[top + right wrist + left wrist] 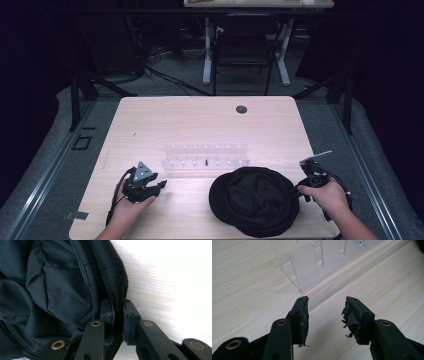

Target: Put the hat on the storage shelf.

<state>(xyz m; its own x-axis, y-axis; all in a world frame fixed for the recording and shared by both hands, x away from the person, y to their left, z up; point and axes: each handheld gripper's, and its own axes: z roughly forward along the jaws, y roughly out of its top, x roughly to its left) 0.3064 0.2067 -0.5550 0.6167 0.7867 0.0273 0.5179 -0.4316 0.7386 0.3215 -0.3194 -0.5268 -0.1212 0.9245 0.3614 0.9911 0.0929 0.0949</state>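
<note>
A black cloth hat (256, 200) lies upside down on the wooden table (200, 125), near its front edge. My right gripper (301, 190) is shut on the hat's right rim; in the right gripper view the gripper (118, 312) pinches the folded brim (117, 285) between its jaws, with the hat's lining (50, 290) to the left. At the front left my left gripper (159, 185) rests on the table, open and holding nothing. Its worn pads (352, 317) point toward a clear acrylic rack (312, 262).
The clear acrylic rack (205, 156) with a row of slots stands at mid-table, one small dark piece in it. A round cable grommet (241, 109) sits near the far edge. A dark chair (245, 45) and a desk frame stand beyond the table.
</note>
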